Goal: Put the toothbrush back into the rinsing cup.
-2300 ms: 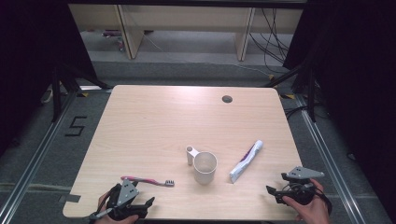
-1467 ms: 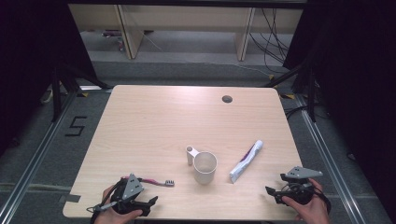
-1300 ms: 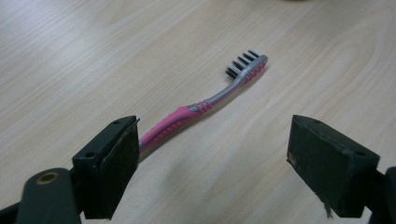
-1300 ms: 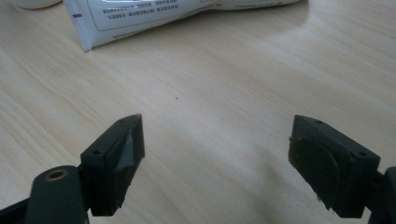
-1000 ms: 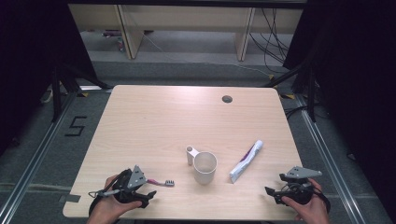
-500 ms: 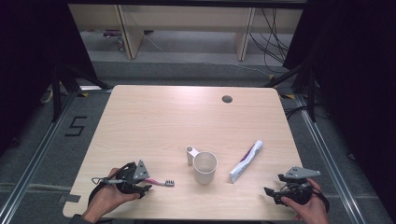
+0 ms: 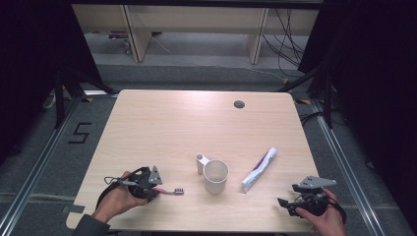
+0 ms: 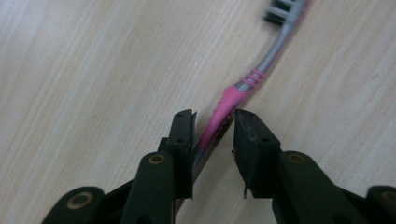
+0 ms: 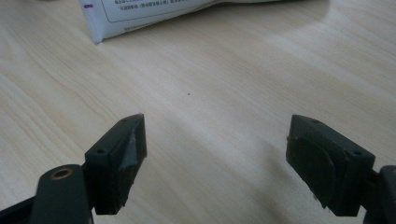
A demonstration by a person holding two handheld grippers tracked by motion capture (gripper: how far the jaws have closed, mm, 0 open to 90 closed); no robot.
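A pink and grey toothbrush (image 7: 173, 191) lies flat on the table near its front left, bristles pointing right. My left gripper (image 7: 156, 189) is at its handle end. In the left gripper view the pink handle (image 8: 233, 93) runs between the jaws of the left gripper (image 8: 212, 126), which have just been closing. One pad touches the handle; a narrow gap remains at the other. My right gripper (image 7: 286, 202) rests at the front right, open and empty (image 9: 215, 140), just short of a white toothpaste tube (image 7: 259, 169) (image 9: 163, 11).
A white cup (image 7: 216, 176) with a handle stands between the toothbrush and the tube. The wooden table (image 7: 196, 128) has a round cable hole (image 7: 239, 104) at its far right. Dark curtains and floor rails flank the table.
My left gripper has moved forward and right onto the toothbrush handle, and its jaws have narrowed around it. The toothbrush, cup, tube and right gripper have not moved.
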